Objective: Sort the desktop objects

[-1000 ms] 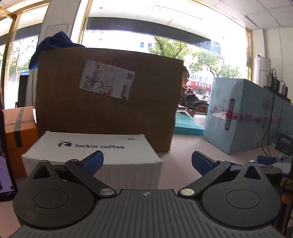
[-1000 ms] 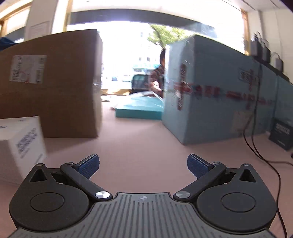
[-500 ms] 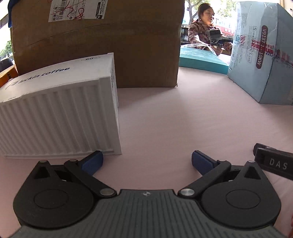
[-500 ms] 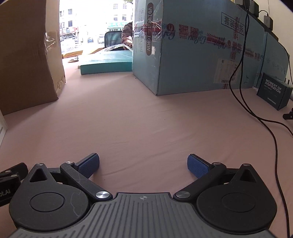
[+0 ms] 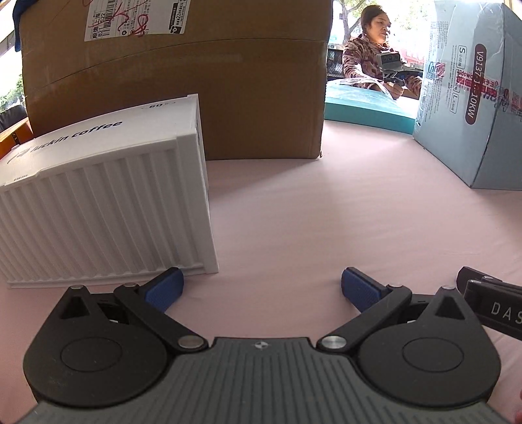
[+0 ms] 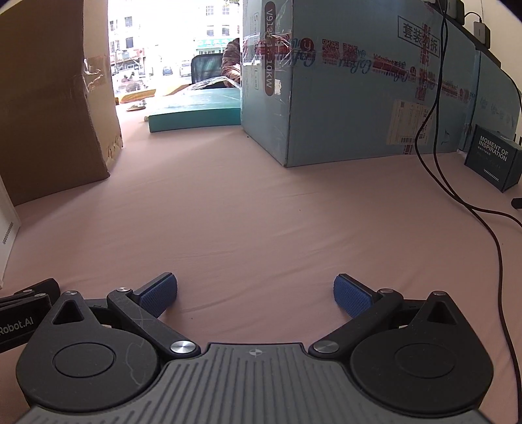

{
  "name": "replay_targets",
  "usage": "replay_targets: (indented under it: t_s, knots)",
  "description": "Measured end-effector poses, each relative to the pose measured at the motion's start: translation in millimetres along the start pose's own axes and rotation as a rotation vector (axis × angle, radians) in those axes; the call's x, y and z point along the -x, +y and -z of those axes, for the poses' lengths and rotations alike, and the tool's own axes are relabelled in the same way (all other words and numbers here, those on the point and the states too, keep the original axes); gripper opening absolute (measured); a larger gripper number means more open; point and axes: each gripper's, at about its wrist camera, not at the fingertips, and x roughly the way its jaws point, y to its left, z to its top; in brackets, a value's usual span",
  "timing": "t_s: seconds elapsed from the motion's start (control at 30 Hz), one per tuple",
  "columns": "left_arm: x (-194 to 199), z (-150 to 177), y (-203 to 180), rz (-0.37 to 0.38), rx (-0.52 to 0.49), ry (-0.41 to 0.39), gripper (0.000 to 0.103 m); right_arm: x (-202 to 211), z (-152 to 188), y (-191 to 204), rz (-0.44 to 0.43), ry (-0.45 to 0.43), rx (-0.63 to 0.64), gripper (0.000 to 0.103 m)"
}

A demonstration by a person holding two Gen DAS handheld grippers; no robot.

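We are holding the left gripper [image 5: 261, 288] low over the pink table [image 5: 326, 221] with its blue-padded fingers [image 5: 163, 288] spread wide and nothing between them. Its left pad is sitting just beside the near corner of a white ribbed box [image 5: 107, 215] printed "luckin coffee"; we cannot tell whether they are touching. Behind that white box a large brown cardboard box [image 5: 228, 91] is standing, a shipping label [image 5: 137, 16] stuck near its top. At the right edge of this view a black part lettered "DAS" is poking in, which looks like part of the other gripper.

We are keeping the right gripper [image 6: 255, 295] equally low, fingers [image 6: 352, 295] wide apart and empty, over bare tabletop. Ahead of it to the right a big light-blue carton [image 6: 359, 98] wrapped in clear tape is resting on the table, with a black cable [image 6: 456, 182] hanging down its face and trailing across the surface. A small dark box [image 6: 492, 156] reading "MOMENT OF INSPIRATION" is sitting near the carton's right end. Between the brown box and the carton a flat teal box [image 6: 195, 111] is lying farther back, and beyond it a person [image 5: 375, 55] is holding another gripper-like device.
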Motion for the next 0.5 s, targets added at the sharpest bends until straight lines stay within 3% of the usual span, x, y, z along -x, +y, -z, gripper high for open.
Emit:
replay_targets:
  t_s: [0.5]
  knots:
    - [-2.1,-1.4,-2.0,-0.002,0.003,-0.001,0.103,2.0,1.2,-0.6,0.002,0.000,-0.001,0.103]
